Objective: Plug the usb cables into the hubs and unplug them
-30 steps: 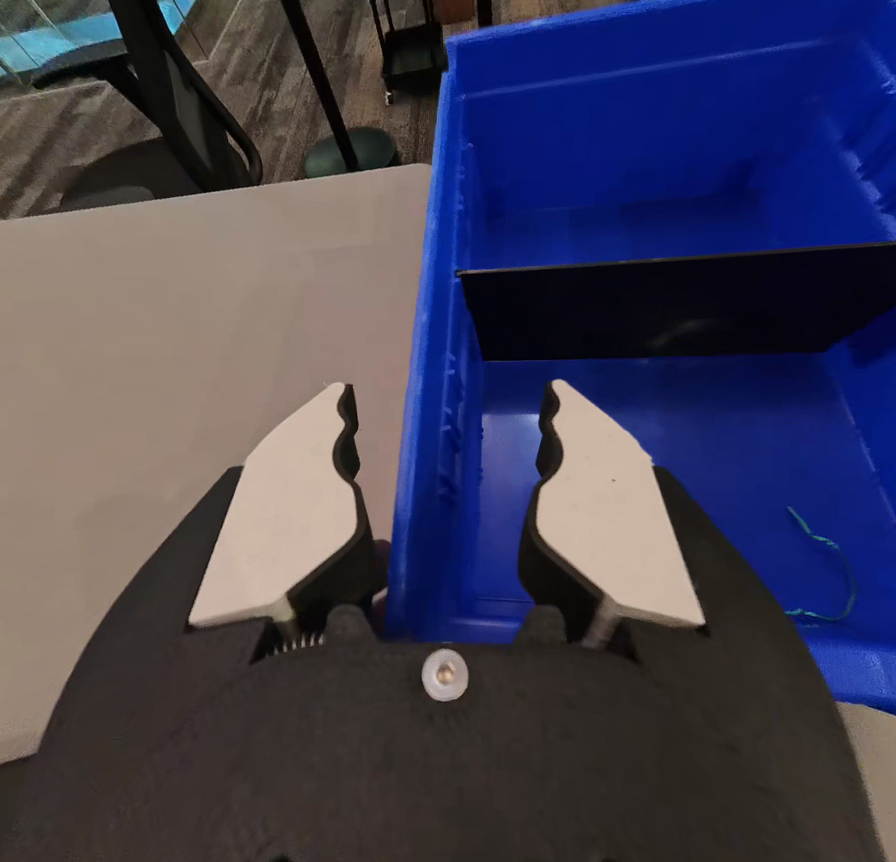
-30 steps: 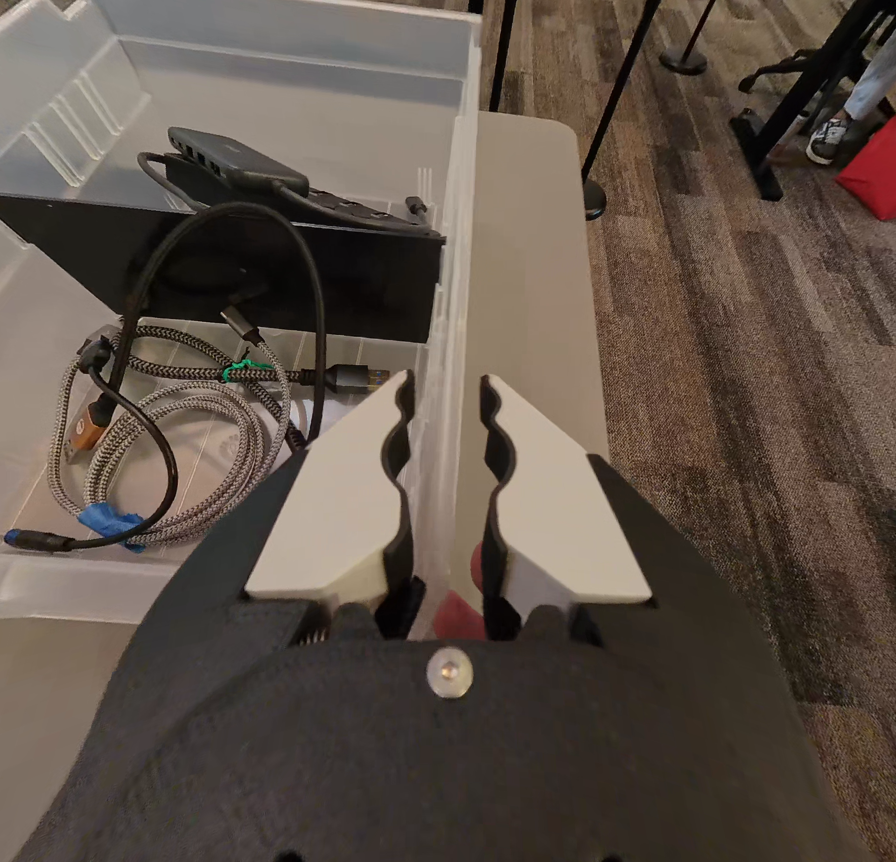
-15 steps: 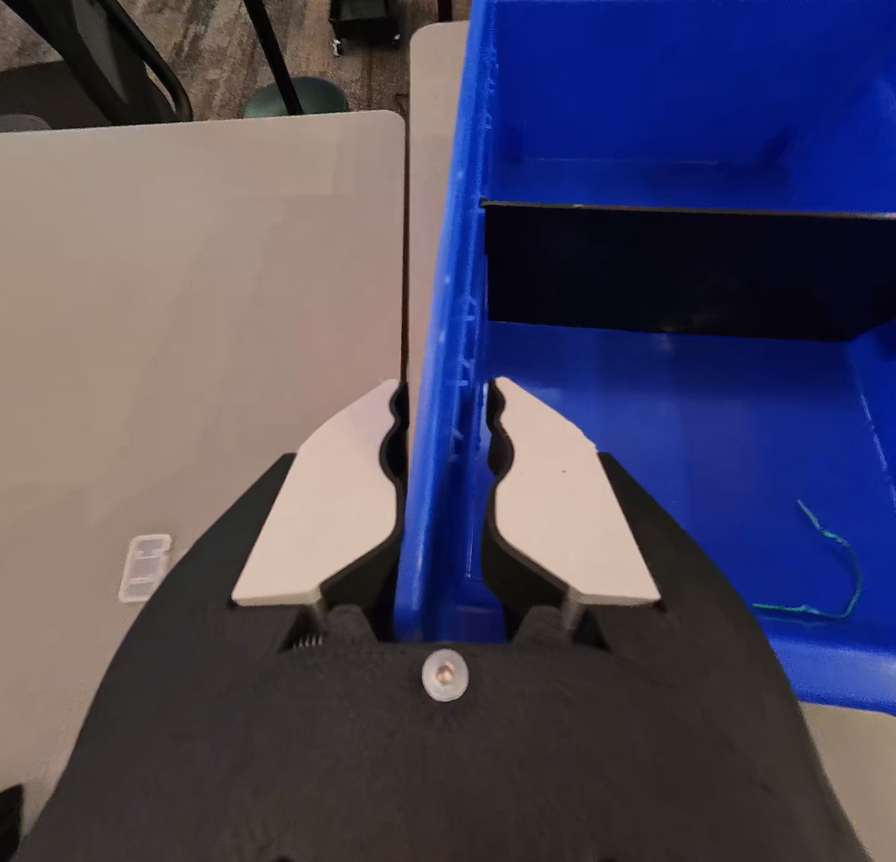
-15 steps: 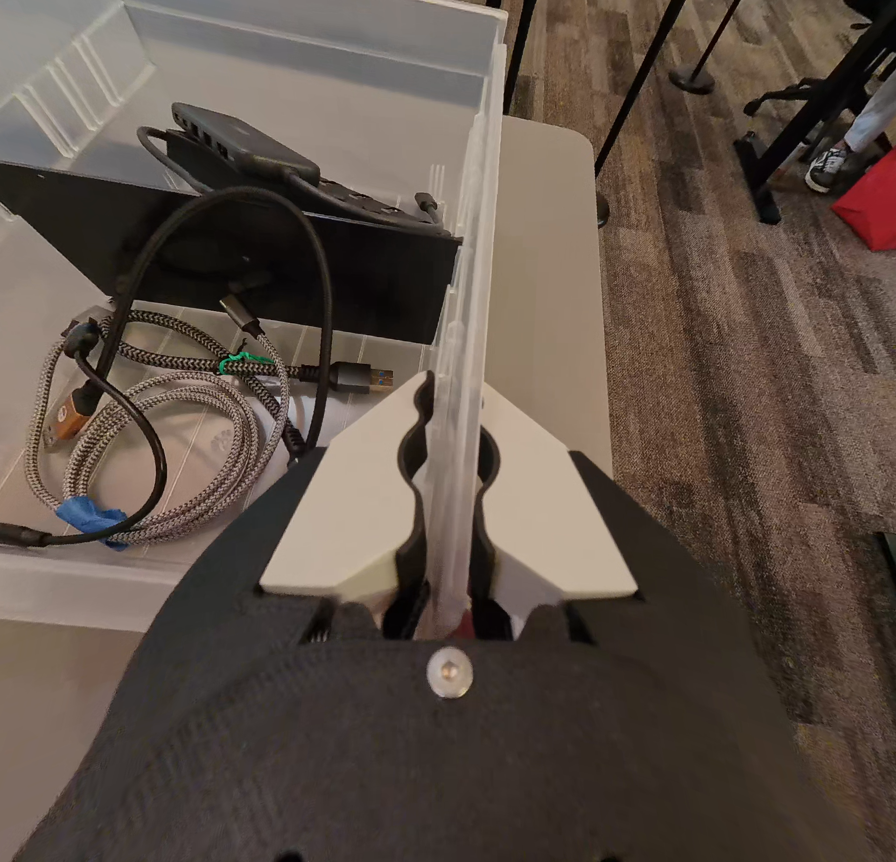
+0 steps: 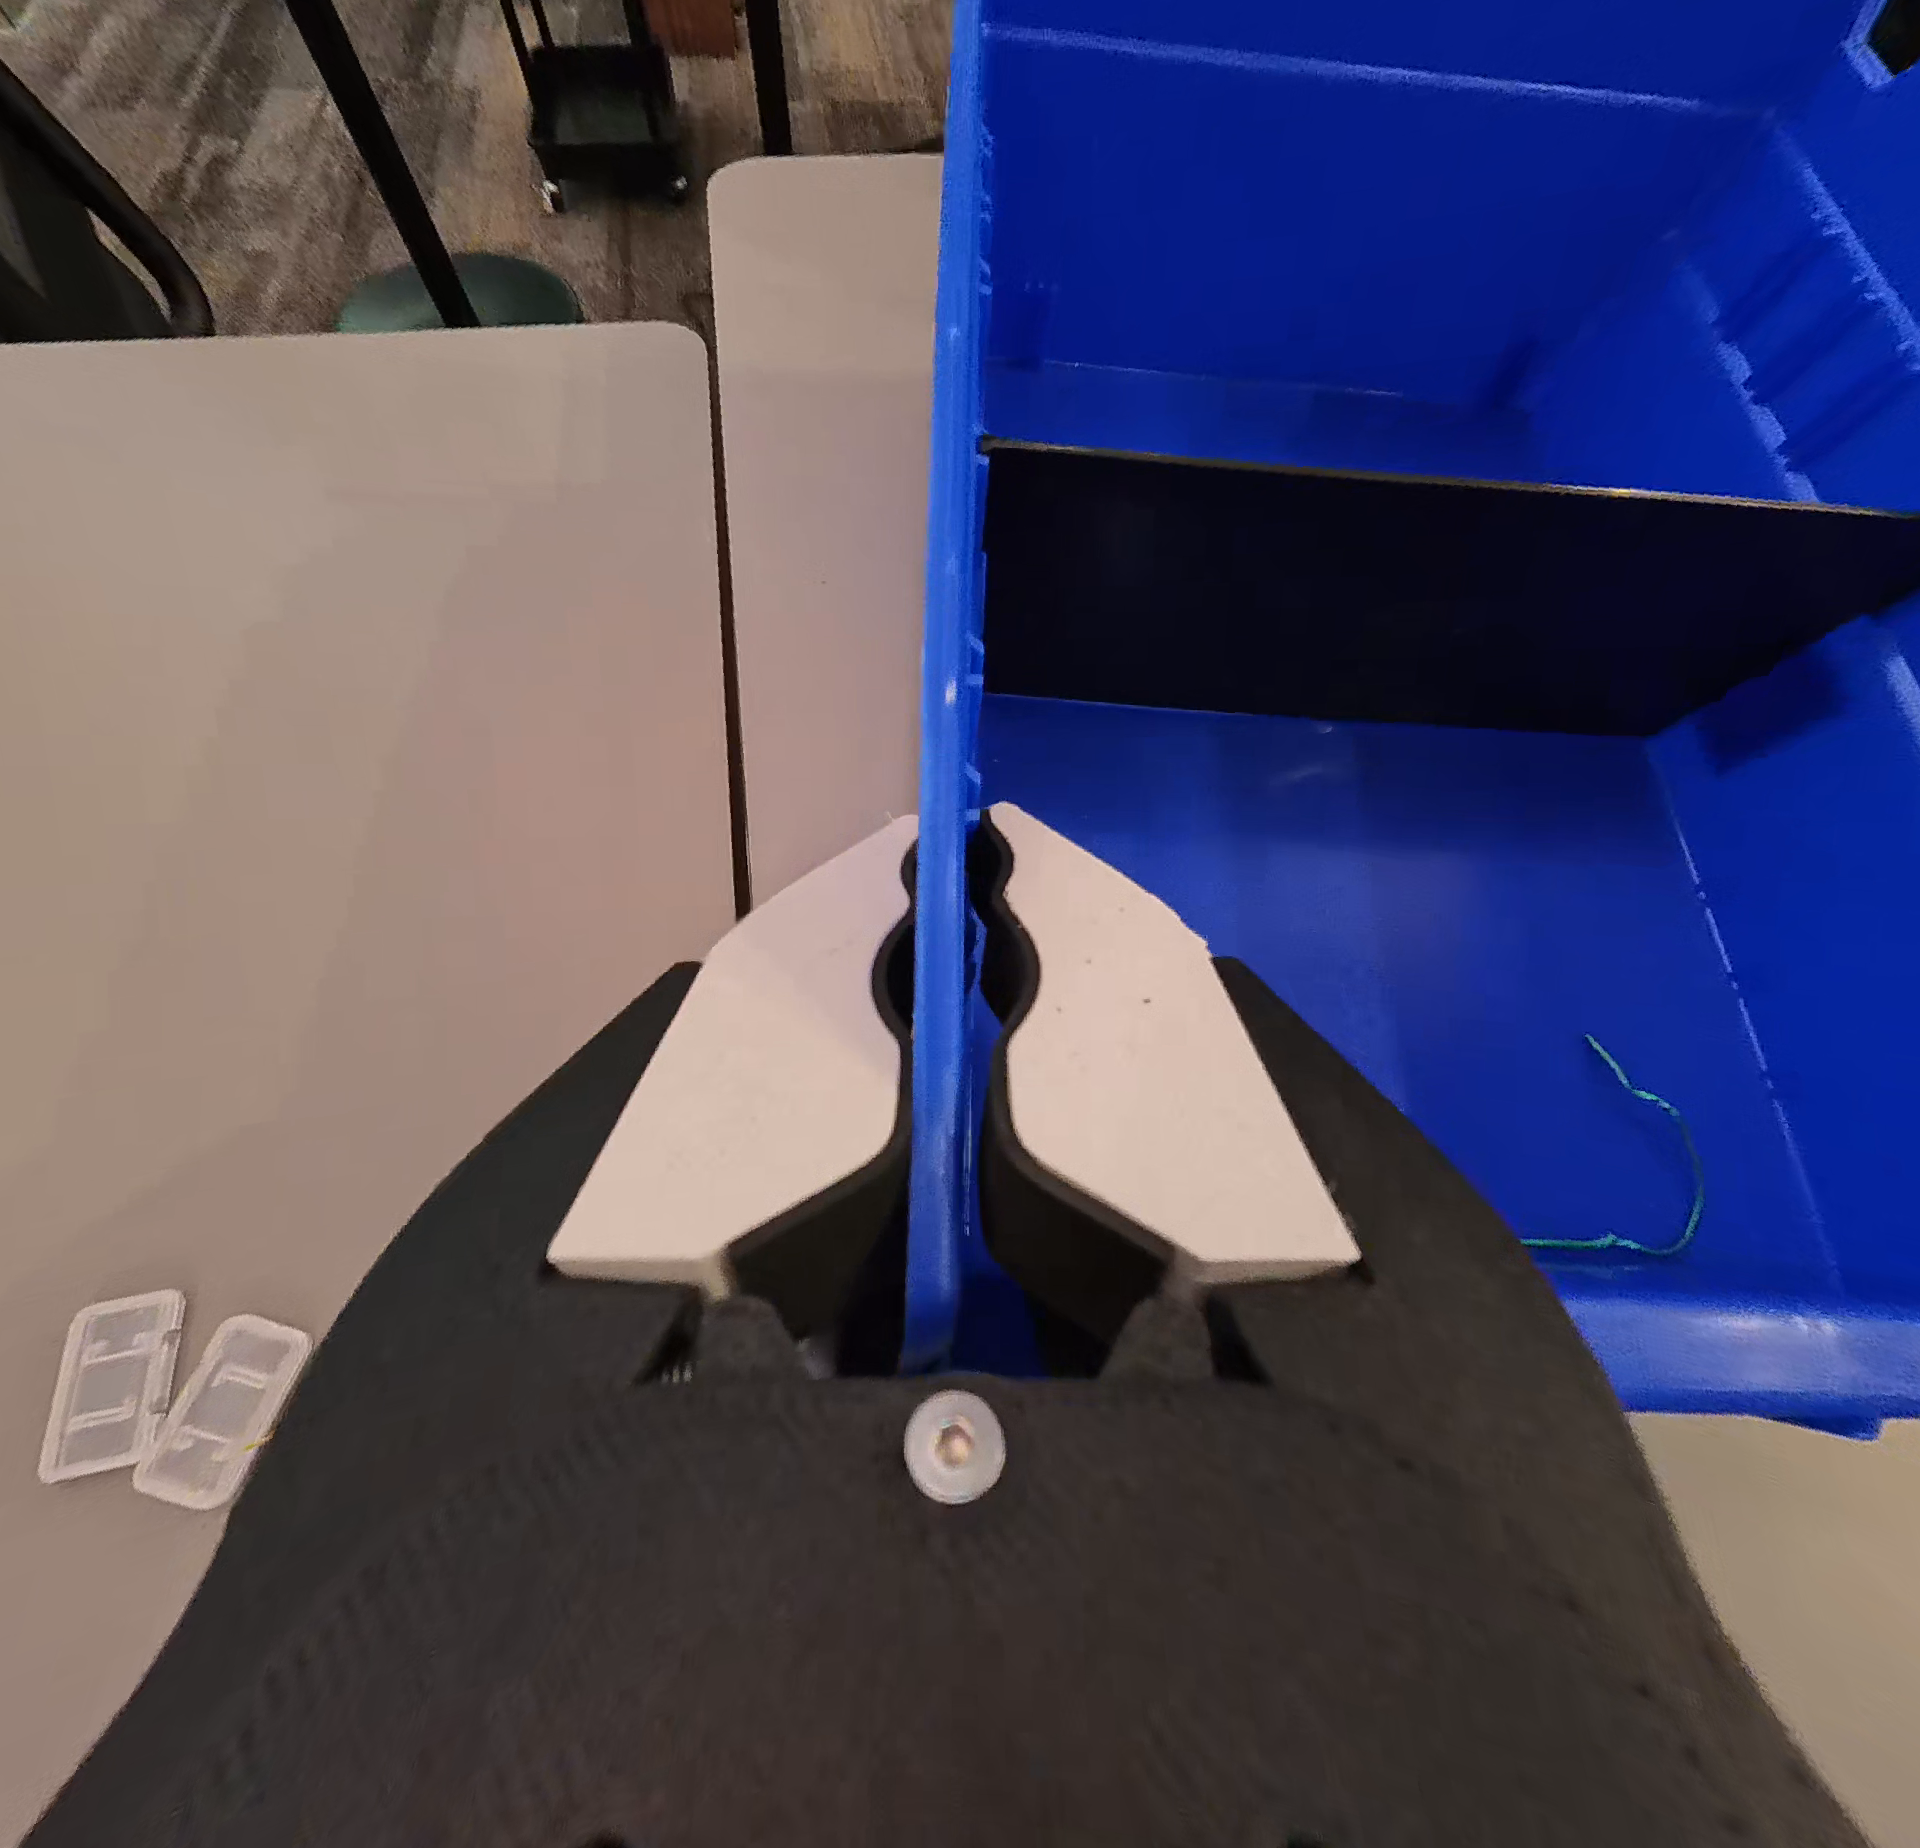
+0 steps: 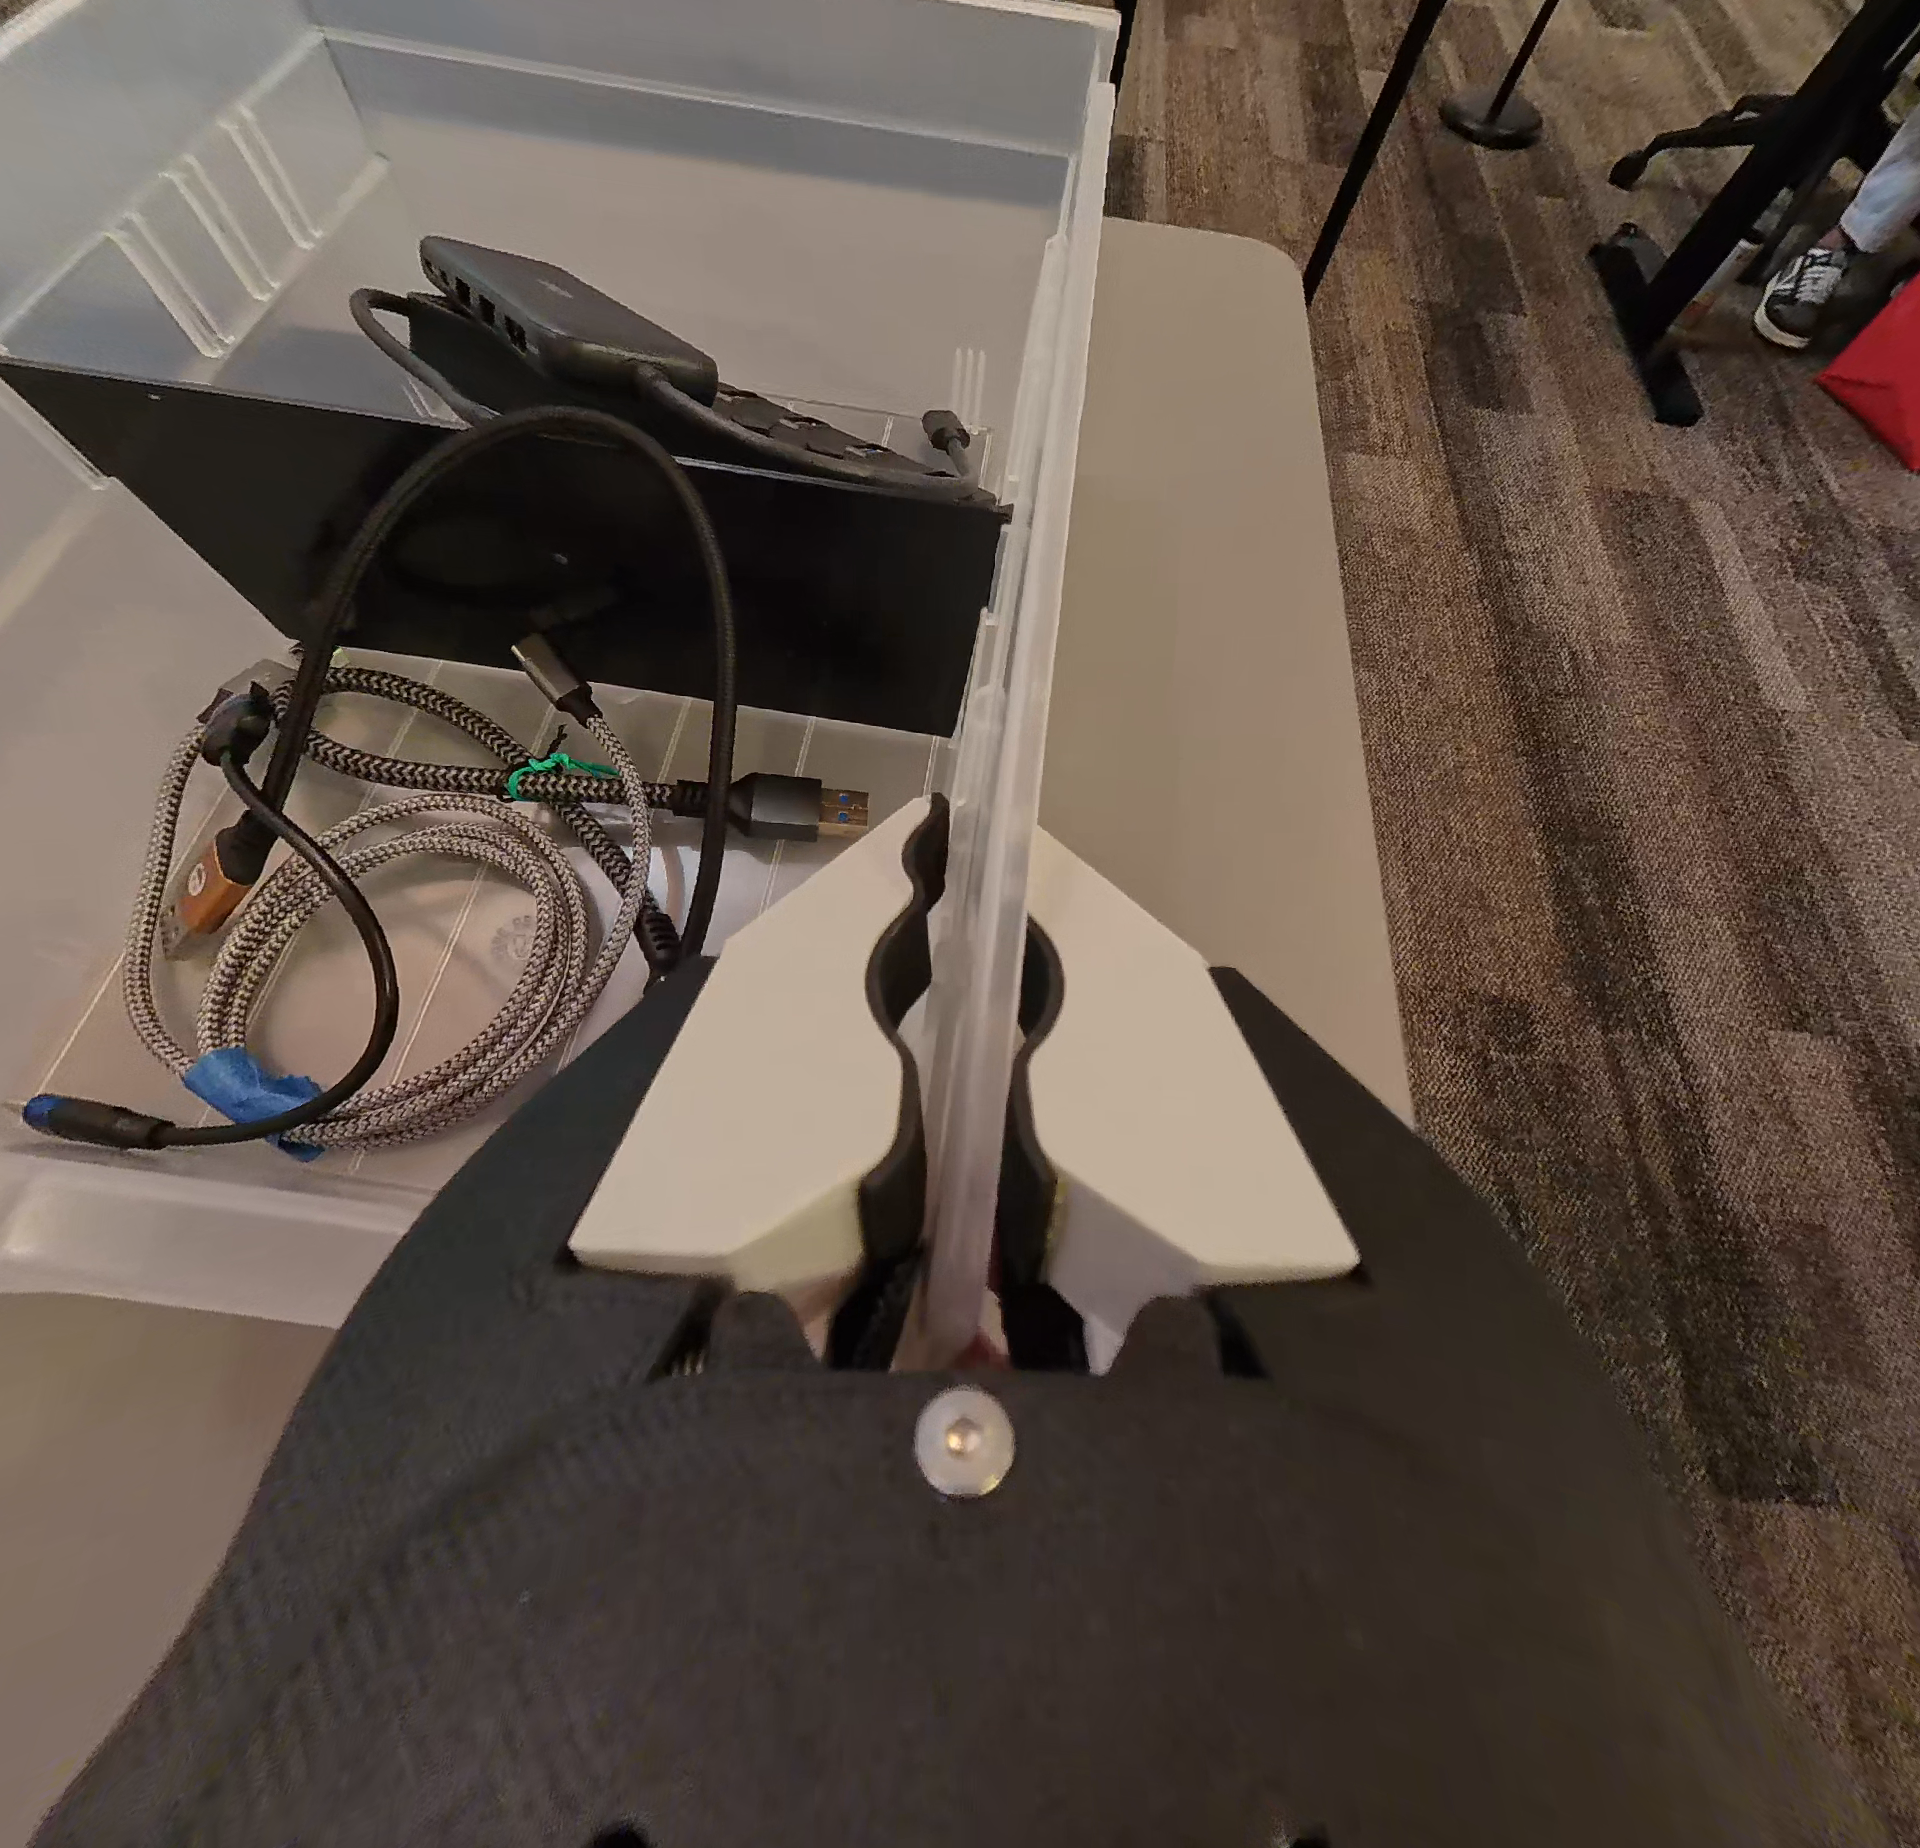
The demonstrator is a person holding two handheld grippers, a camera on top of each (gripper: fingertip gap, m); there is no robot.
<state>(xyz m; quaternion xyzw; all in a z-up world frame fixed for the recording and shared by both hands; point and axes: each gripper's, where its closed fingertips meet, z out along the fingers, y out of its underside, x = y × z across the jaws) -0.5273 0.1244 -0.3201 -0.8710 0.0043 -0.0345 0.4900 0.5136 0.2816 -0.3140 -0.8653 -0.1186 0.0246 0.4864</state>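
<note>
My left gripper (image 5: pixel 948 832) is shut on the left wall of a blue bin (image 5: pixel 951 572); the bin has a black divider (image 5: pixel 1403 593) and a loose green twist tie (image 5: pixel 1652 1164) in its near compartment. My right gripper (image 6: pixel 982 822) is shut on the right wall of a clear bin (image 6: pixel 1049 510). In the clear bin's near compartment lie coiled braided USB cables (image 6: pixel 416 915) and a grey USB-A plug (image 6: pixel 800 801). Behind its black divider (image 6: pixel 727 572) lie dark USB hubs (image 6: pixel 561 312).
Grey tables (image 5: pixel 364 707) lie left of the blue bin, with a seam between them. Two small clear plastic cases (image 5: pixel 166 1393) lie at the near left. Right of the clear bin is a narrow table strip (image 6: pixel 1195 603), then carpet, stand poles and a person's shoe (image 6: pixel 1797 292). Left tips to right tips: about 105 cm.
Both grippers closed from open onto the bin walls: the left on the blue bin's left wall, the right on the clear bin's right wall. Both views shifted slightly.
</note>
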